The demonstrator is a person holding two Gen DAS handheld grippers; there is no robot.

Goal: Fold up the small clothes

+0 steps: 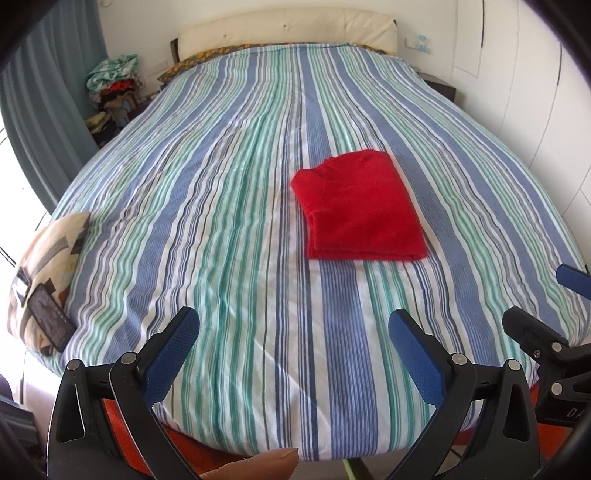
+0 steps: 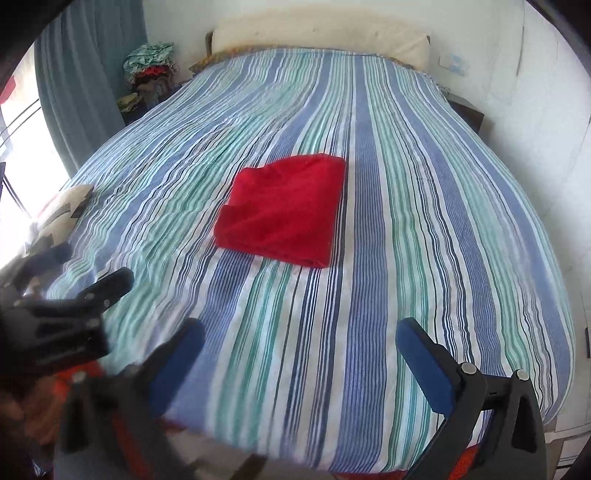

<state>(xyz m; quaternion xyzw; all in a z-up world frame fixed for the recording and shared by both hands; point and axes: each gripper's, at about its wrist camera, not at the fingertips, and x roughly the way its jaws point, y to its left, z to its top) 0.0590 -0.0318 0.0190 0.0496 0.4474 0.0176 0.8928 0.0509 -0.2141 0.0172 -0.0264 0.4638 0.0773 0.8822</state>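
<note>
A red garment (image 1: 362, 206) lies folded into a flat rectangle on the striped bedspread (image 1: 229, 206), right of the bed's middle. It also shows in the right wrist view (image 2: 284, 210). My left gripper (image 1: 293, 345) is open and empty, held near the foot of the bed, well short of the garment. My right gripper (image 2: 301, 354) is open and empty too, also back near the foot. The right gripper shows at the right edge of the left wrist view (image 1: 543, 332). The left gripper shows at the left edge of the right wrist view (image 2: 74, 295).
A patterned cushion (image 1: 44, 273) with a dark phone-like object (image 1: 50, 314) lies at the bed's left edge. A pile of clothes (image 1: 110, 85) sits beside the bed at the back left. A cream headboard (image 1: 288, 26) and white wardrobe doors (image 1: 535, 92) bound the bed.
</note>
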